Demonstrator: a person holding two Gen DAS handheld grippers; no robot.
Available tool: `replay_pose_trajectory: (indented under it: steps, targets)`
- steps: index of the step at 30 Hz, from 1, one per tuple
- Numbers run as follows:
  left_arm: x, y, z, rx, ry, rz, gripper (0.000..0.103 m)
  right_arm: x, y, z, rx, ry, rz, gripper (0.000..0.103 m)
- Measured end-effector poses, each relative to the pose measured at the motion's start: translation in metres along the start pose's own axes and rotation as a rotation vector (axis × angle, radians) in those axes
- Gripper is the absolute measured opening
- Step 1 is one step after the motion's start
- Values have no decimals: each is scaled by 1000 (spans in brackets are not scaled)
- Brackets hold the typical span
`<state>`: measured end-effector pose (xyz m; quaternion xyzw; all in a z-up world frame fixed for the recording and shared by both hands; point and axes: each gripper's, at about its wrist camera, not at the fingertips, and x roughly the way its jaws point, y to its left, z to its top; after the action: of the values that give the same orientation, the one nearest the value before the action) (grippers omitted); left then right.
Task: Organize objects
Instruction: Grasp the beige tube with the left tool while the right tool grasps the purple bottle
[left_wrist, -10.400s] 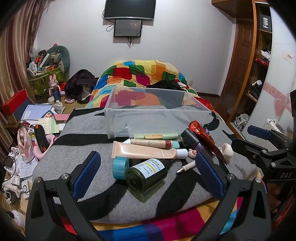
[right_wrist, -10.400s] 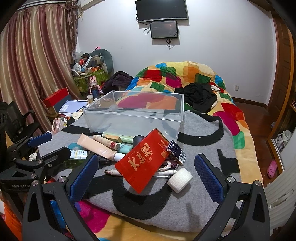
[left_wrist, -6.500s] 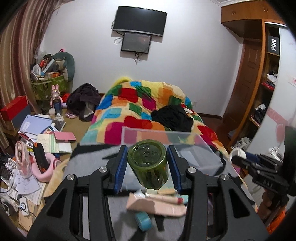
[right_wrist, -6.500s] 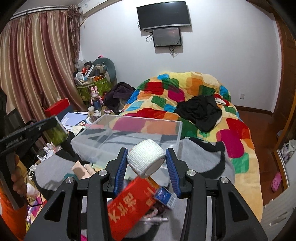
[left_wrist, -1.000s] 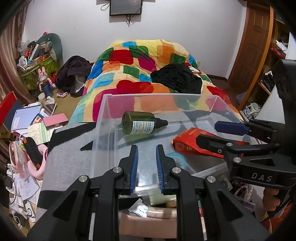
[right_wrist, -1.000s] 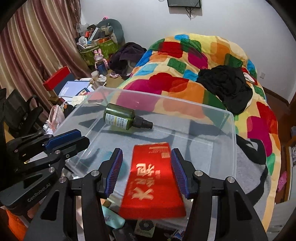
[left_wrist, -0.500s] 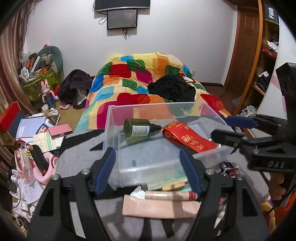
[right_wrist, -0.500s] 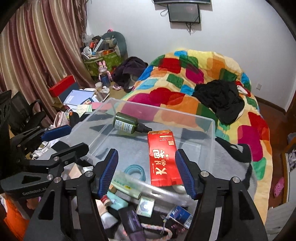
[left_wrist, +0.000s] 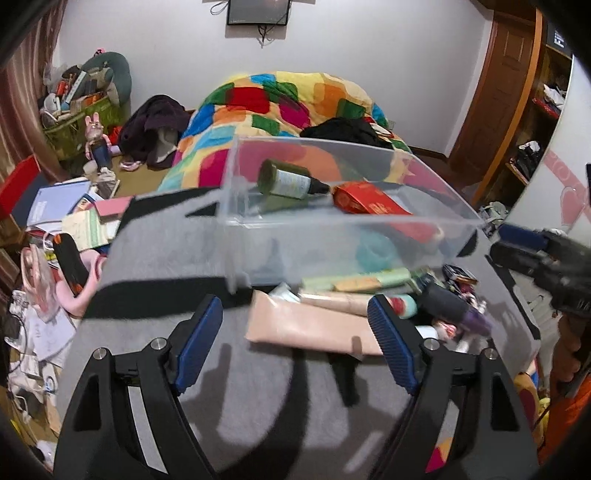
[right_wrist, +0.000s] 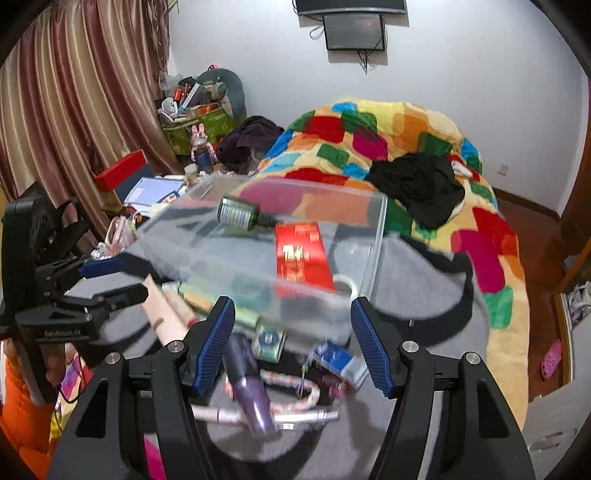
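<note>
A clear plastic bin (left_wrist: 332, 221) stands on the grey blanket. In it lie a green bottle (left_wrist: 288, 182), a red packet (left_wrist: 369, 203), a teal lid (left_wrist: 373, 251) and a white tape roll (right_wrist: 343, 286). My left gripper (left_wrist: 291, 306) hovers before the bin's near wall. Its jaws are opening and hold nothing, and a peach tube (left_wrist: 314, 328) lies on the blanket beyond them. My right gripper (right_wrist: 292, 302) is open and empty above a purple tube (right_wrist: 247, 384), a braided cord (right_wrist: 291, 402) and a blue box (right_wrist: 343, 360).
More tubes (left_wrist: 369, 284) crowd the bin's near wall. A patchwork quilt (right_wrist: 369, 136) with a black garment (right_wrist: 417, 184) covers the bed behind. Books and papers (left_wrist: 62, 206) litter the floor on the left. A curtain (right_wrist: 74, 110) hangs there, and a wooden door (left_wrist: 495, 92) is at the right.
Both grippers drew back from above the bin to the pile in front of it. The left jaws went from nearly shut to wide. The right gripper let go of the red packet.
</note>
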<state>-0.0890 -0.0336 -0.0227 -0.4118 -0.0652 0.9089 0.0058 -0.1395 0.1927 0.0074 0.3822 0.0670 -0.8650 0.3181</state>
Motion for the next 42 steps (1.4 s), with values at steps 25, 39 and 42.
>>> replay_pose_trajectory:
  steps: [25,39,42]
  targets:
    - [6,-51,-41,215,-3,136,72,16,15,-59,-68,84,28,57]
    - [-7,-19,-68,46,66,58,72,26,25,-58,-62,99,51,35]
    - [-4,-26,-73,48,42,92,72,29,25,-59,-54,104,57,30]
